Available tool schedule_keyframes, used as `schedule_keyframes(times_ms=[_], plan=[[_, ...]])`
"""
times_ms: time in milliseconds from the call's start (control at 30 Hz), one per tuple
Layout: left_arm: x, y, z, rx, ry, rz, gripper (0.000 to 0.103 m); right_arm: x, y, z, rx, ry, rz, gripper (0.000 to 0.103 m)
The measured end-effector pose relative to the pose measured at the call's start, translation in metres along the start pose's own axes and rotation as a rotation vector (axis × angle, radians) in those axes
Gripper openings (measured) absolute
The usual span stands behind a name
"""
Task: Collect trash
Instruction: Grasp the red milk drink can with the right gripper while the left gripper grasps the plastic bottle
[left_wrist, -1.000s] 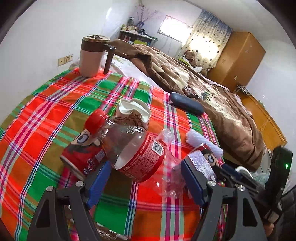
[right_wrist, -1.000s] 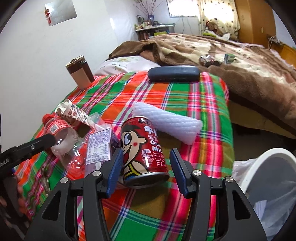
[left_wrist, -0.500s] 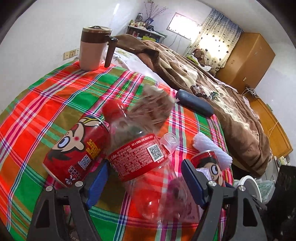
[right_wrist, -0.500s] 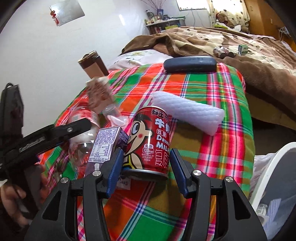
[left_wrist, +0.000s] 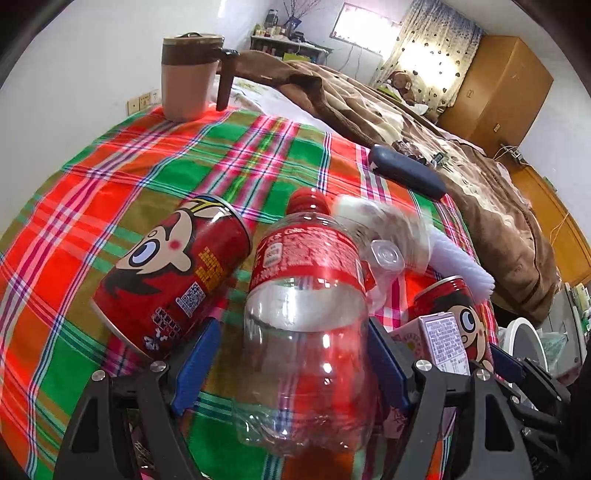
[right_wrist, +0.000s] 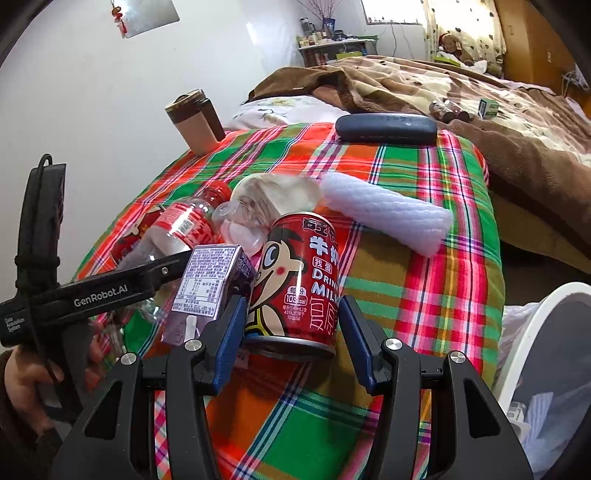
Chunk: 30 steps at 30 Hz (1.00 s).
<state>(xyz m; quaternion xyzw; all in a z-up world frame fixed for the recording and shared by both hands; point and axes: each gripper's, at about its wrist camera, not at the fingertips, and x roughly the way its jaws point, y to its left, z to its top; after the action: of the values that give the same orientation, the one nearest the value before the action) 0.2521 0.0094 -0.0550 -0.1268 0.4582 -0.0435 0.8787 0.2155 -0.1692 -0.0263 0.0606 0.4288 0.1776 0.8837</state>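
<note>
Two cans: one red milk can (right_wrist: 295, 280) stands upright on the plaid cloth (right_wrist: 436, 295); another (left_wrist: 173, 273) lies on its side.
Bottle: clear plastic bottle (left_wrist: 306, 314) with red label, lying between the cans.
Carton: small purple carton (right_wrist: 208, 284), just beside the upright can.
Left gripper (left_wrist: 291, 363): jaws spread around the bottle's base.
Right gripper (right_wrist: 291, 339): jaws spread either side of the upright can.
Bin: white rim (right_wrist: 532, 332) at right, off the cloth.
Mug: brown travel mug (left_wrist: 188, 75) at the far corner.
</note>
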Motion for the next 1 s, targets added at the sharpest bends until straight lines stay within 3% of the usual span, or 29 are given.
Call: schedule_keyframes(times_ms=[400, 533, 1000], plan=[[0.004, -0.002, 0.013, 0.031, -0.011, -0.006, 0.078, 0.007, 0.004, 0.007, 0.013, -0.022, -0.063, 0.054], [0.004, -0.002, 0.011, 0.037, -0.014, -0.017, 0.063, 0.006, 0.005, 0.005, 0.011, -0.028, -0.067, 0.054], [-0.018, -0.004, -0.001, 0.060, -0.059, -0.025, 0.062, -0.002, 0.005, 0.000, 0.035, -0.074, -0.080, 0.053]])
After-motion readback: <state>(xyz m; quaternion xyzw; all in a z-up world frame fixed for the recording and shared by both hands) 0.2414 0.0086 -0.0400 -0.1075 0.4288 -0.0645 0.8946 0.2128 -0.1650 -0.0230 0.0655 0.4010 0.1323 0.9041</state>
